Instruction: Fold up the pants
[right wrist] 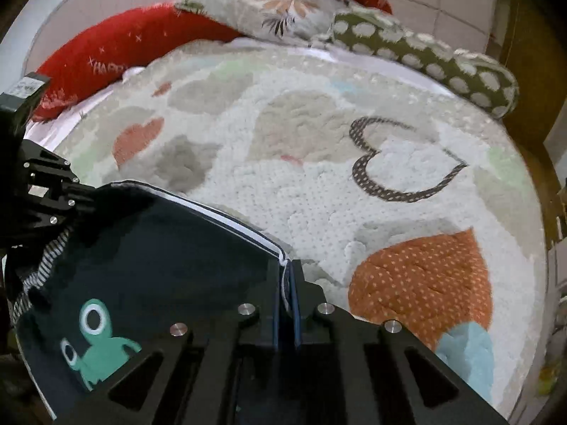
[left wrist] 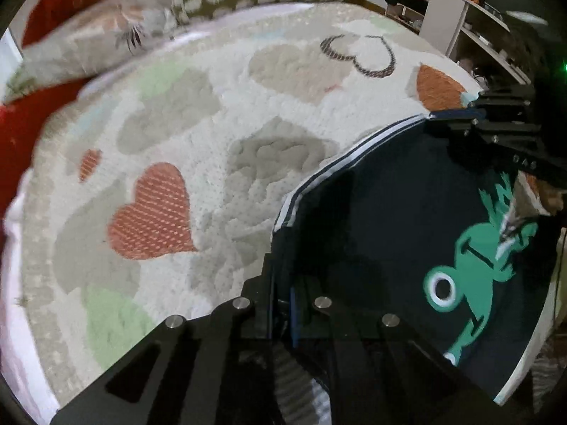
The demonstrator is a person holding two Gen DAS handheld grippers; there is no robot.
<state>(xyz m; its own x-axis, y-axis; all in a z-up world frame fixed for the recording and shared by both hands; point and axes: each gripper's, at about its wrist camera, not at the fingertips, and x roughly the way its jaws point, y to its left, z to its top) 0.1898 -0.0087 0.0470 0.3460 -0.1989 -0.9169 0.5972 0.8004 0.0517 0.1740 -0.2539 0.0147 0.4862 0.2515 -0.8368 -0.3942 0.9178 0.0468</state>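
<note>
While my left tool (left wrist: 281,304) and right tool (right wrist: 287,283) are each clamping the striped edge of the pants (right wrist: 170,248) above the bed (right wrist: 319,184), folding is looking barely begun.

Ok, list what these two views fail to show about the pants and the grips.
- Pants: legs and full length cut off by the bottom edges in both views; fold state unknown.
- Frog print: partly covered by the left gripper body in the left wrist view, and by the right gripper in the right.
- Fabric depth inside the shut jaws: hidden by the fingers.
- Red pillow lettering: too blurred to read fully.
</note>
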